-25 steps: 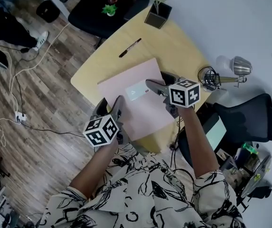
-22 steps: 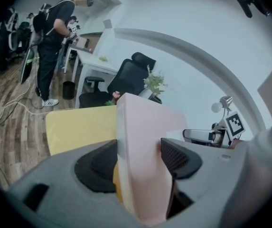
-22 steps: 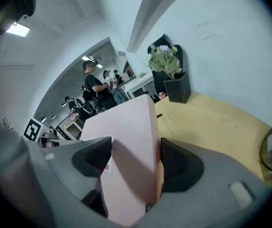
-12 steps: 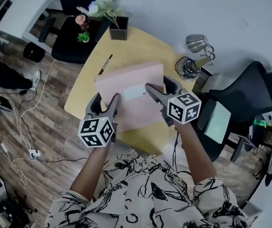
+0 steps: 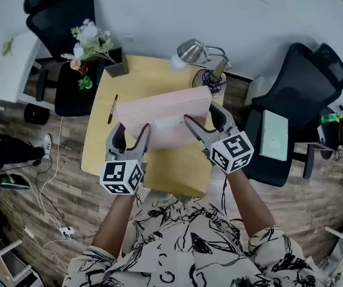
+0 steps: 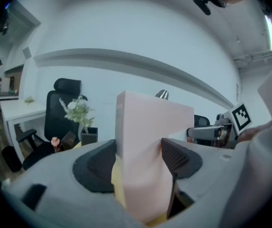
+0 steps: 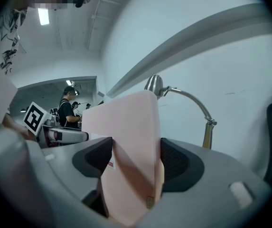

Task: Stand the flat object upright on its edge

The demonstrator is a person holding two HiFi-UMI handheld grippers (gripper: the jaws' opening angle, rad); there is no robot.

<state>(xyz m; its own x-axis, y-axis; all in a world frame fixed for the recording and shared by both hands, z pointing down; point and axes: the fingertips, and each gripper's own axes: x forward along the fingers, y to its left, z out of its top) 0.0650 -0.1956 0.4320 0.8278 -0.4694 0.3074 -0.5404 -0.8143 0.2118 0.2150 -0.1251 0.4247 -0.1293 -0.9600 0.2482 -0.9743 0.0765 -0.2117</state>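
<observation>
- Pink flat box [image 6: 150,141] is clamped between the fingers [image 6: 176,158] of the left gripper [image 6: 138,158], with one pad pressing on each side near one end.
- At the other end, the right gripper [image 7: 135,161] has its fingers [image 7: 94,161] clenched on the same box in the same way.
- Done, as I judge it: the box is up off its broad face and rises steeply between both pairs of fingers, over the near half of the yellow surface [image 5: 99,142]. In the head view its labelled face is turned toward the person and seems to lean a little.
- I cannot tell whether its lower edge rests on the surface, because the grippers cover that edge.
- Left to do, by my reading: bring the box fully vertical, settle its edge, ease both grips off and see whether it stands alone.
- Count at the centre: one box carrying one white label [image 5: 170,122], two grippers that both hold it, and one surface.
- Farther out on the surface: one pen [image 5: 112,108], one desk lamp [image 5: 192,51] and one dark pot [image 5: 116,61] of flowers.
- Around the surface: two black chairs, one at the far left [image 5: 54,5] and one at the right [image 5: 303,70].
</observation>
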